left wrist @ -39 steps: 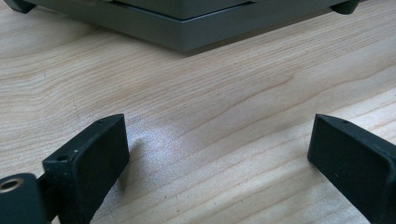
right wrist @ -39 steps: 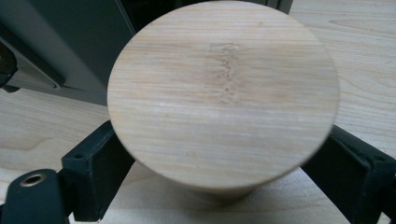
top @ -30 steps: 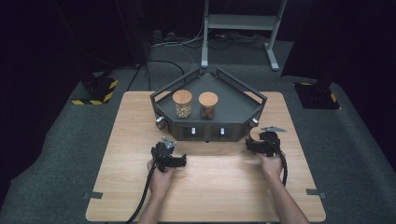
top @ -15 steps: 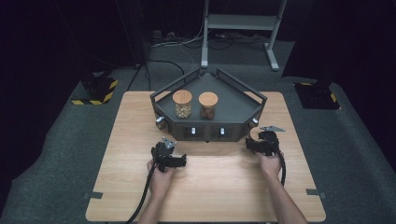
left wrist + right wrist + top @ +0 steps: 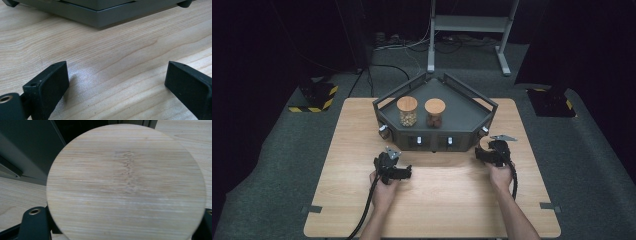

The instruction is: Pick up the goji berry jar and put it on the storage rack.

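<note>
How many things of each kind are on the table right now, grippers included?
Lidded jars: 2, pale-filled jar and dark-filled jar
Wooden disc, clamped between the right gripper's jaws: 1
Dark grey tray: 1
Grippers: 2, left gripper open, right gripper
Total: 6

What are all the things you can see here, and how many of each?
table: 1, light wood, under everything
tray: 1, dark grey with angled walls, at the far middle of the table
jars: 2, clear with wooden lids, side by side in the tray; left jar holds something pale, right jar something dark
round wooden lid: 1, pale wood, between the right tool's jaws
striped block: 1, black and yellow, on the floor left of the table
metal stand: 1, grey, on the floor behind the table
hands: 2, left hand and right hand, near edge
left tool: 1, black, open above bare table
right tool: 1, black, by the tray's right front corner
</note>
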